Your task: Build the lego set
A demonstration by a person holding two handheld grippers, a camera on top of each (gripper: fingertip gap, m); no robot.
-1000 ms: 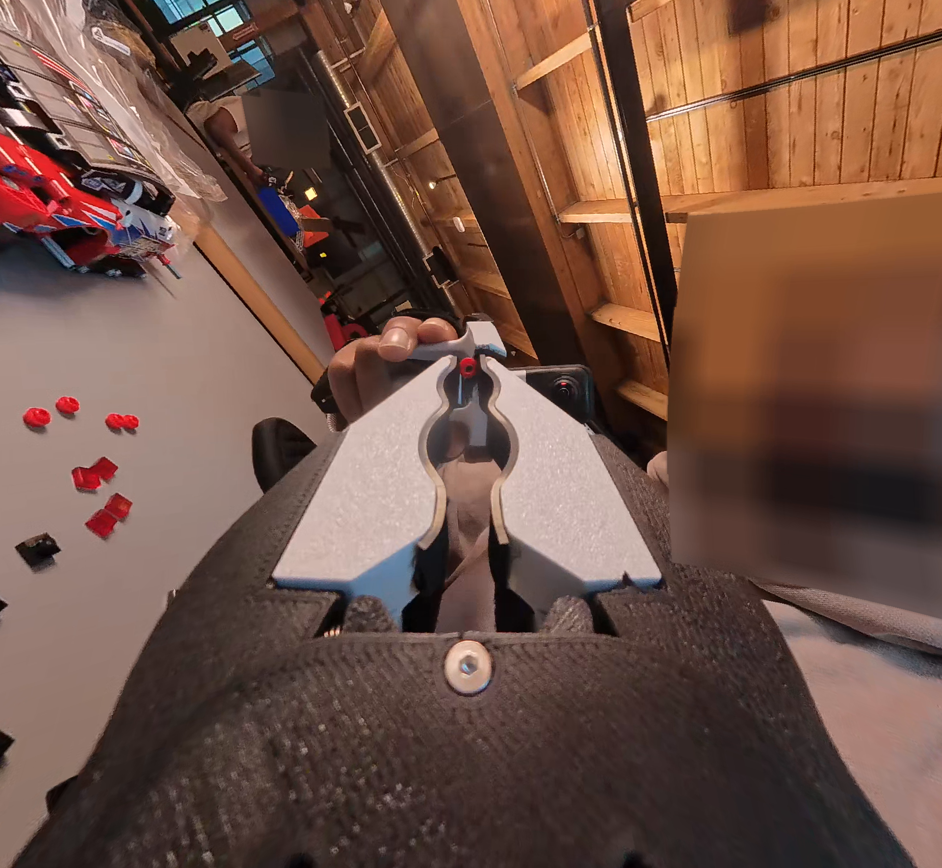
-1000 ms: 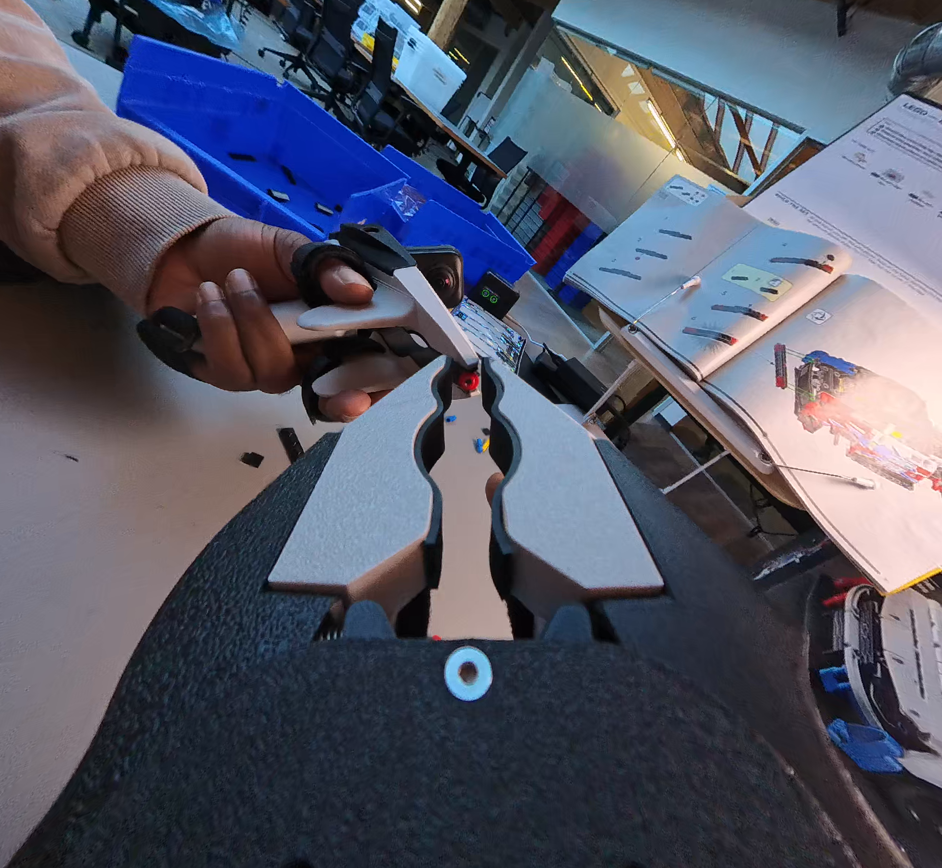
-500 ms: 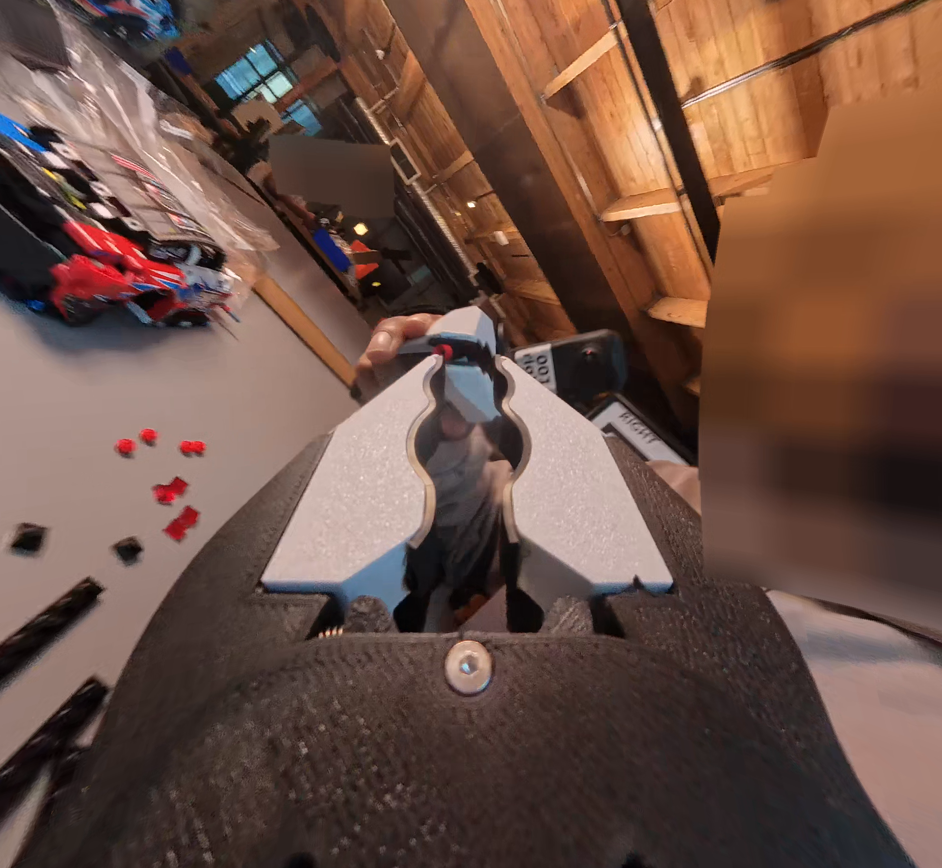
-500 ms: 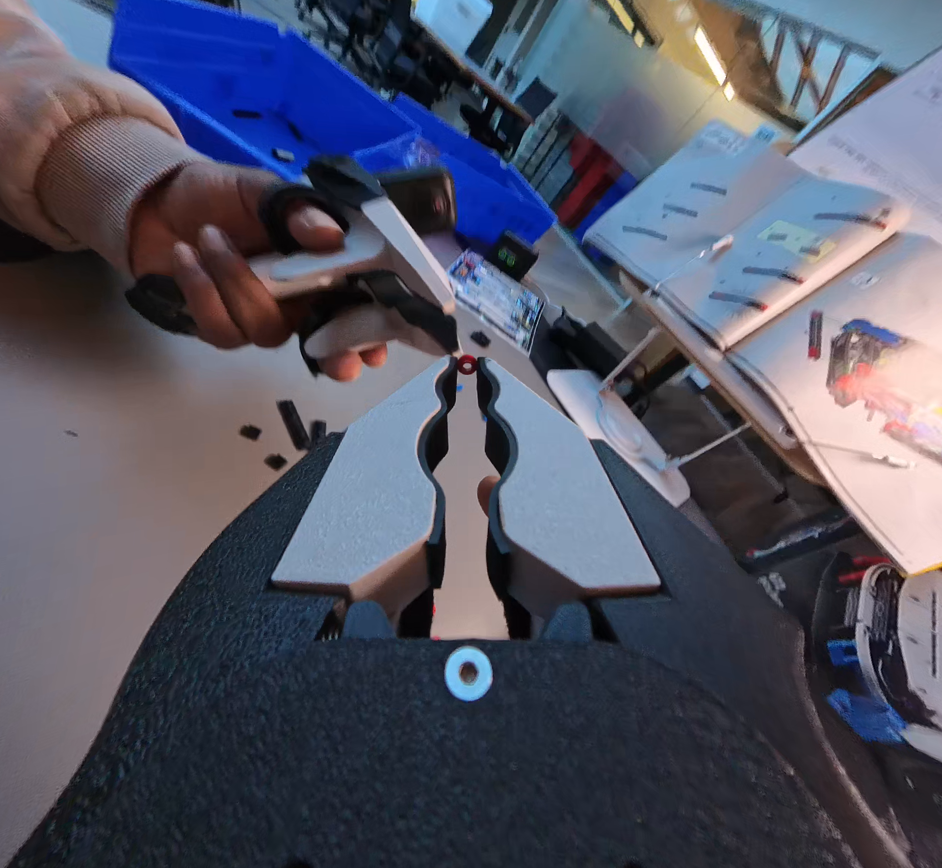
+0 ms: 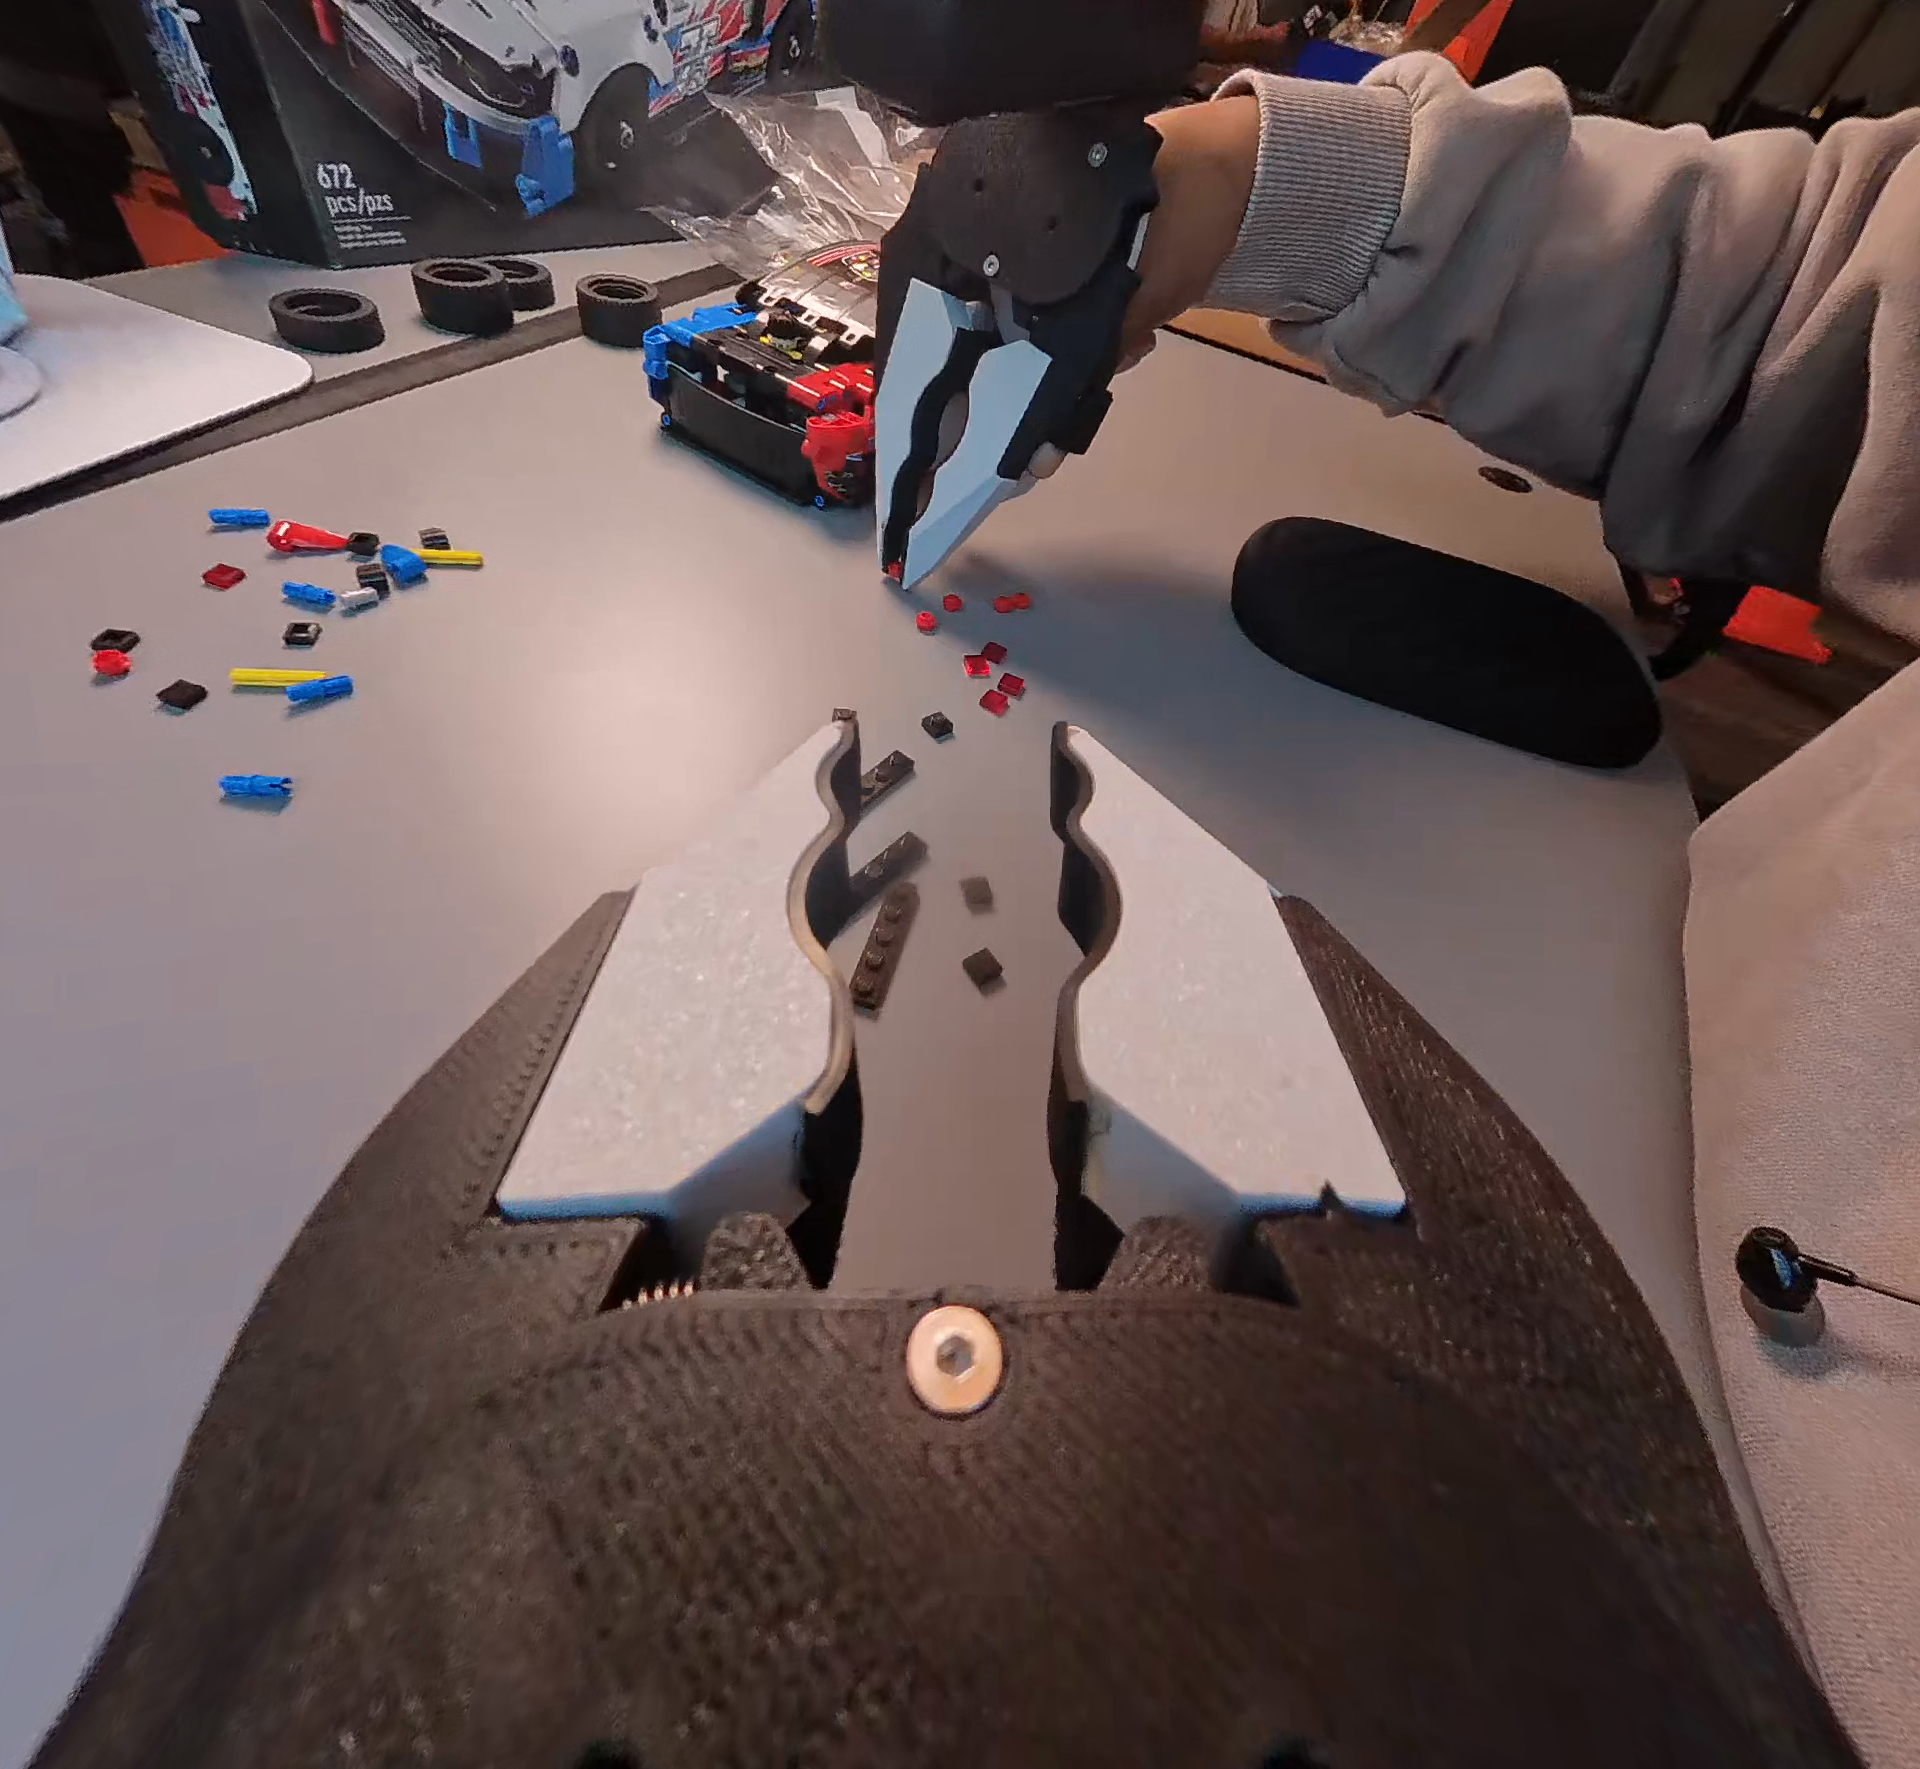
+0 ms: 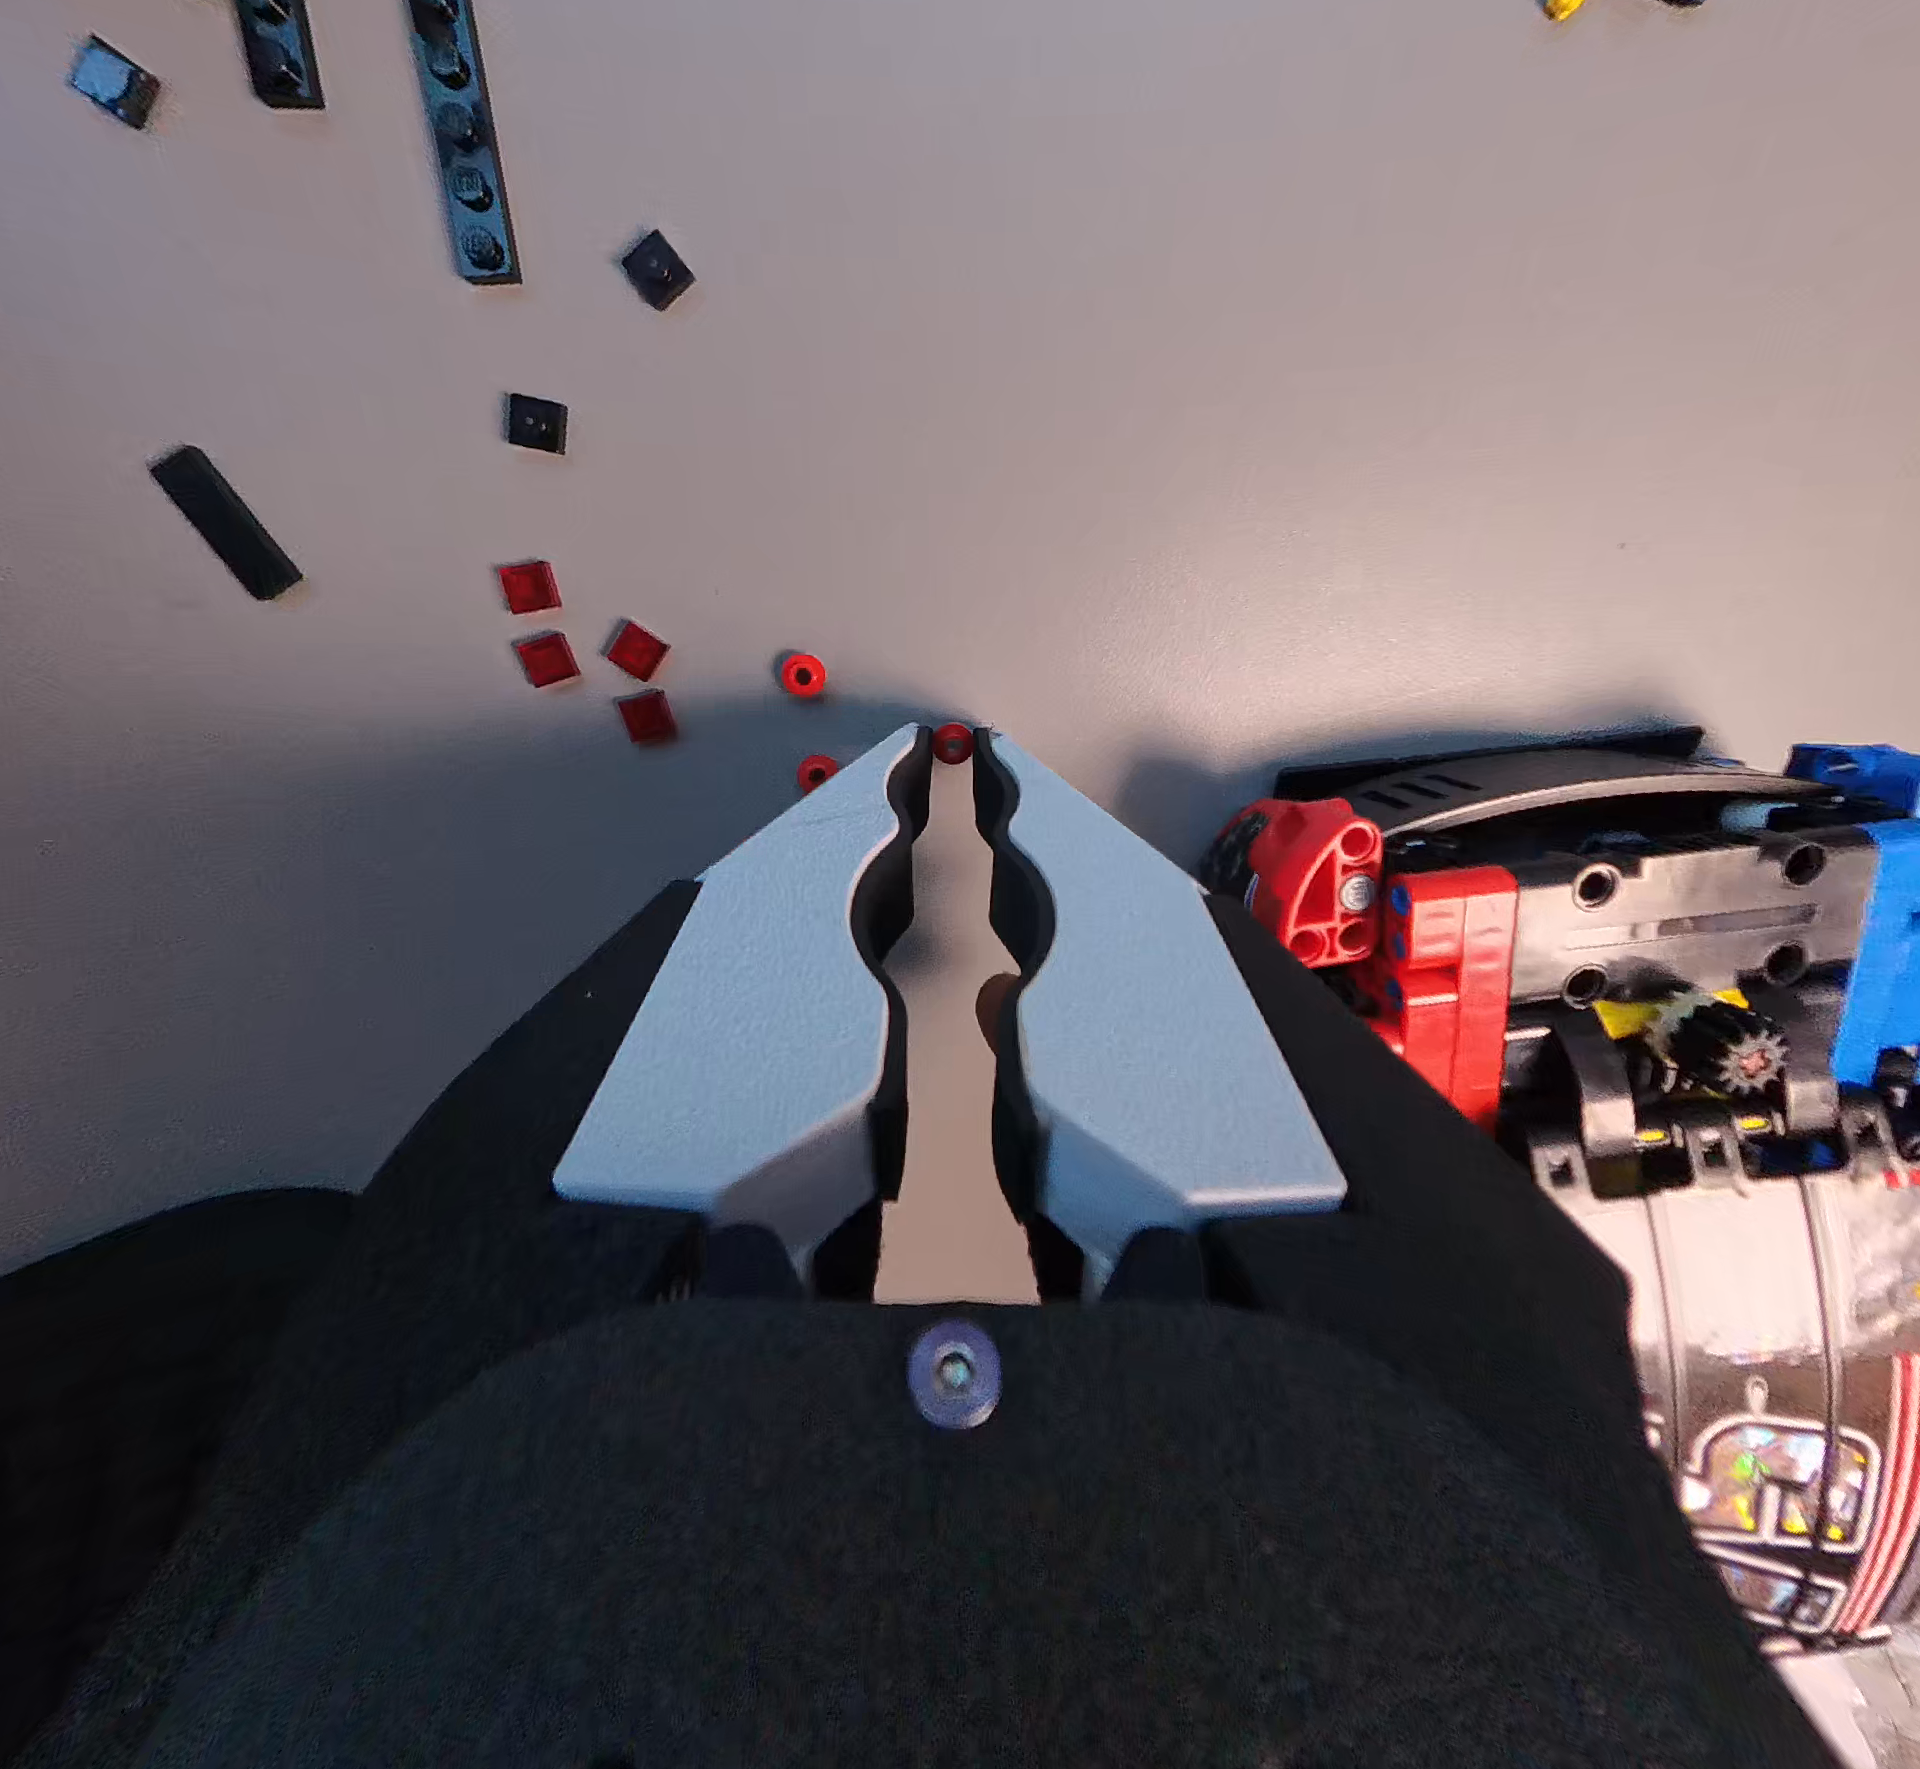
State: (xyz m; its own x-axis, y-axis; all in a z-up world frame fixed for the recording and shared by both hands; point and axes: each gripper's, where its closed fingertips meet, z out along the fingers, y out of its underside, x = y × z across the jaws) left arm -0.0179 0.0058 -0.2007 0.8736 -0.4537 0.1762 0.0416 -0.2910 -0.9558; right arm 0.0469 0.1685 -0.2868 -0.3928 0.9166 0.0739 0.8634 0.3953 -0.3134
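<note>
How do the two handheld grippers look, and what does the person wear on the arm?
Both grippers, the left gripper and the right gripper, have pale grey, wedge-shaped fingers with wavy black-lined inner edges. Each sits in a textured black printed body with a silver screw in the middle. The right one carries a black camera block on top. The arm wears a grey sleeve with a ribbed cuff.

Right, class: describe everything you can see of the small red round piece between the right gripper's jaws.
The small red round piece is a tiny glossy plastic stud, ring-like with a dark centre. It sits between the jaw tips of the right gripper, which are nearly closed around it, low over the grey table. Whether it rests on the table or is lifted cannot be told. Two similar red round pieces lie loose nearby.
</note>
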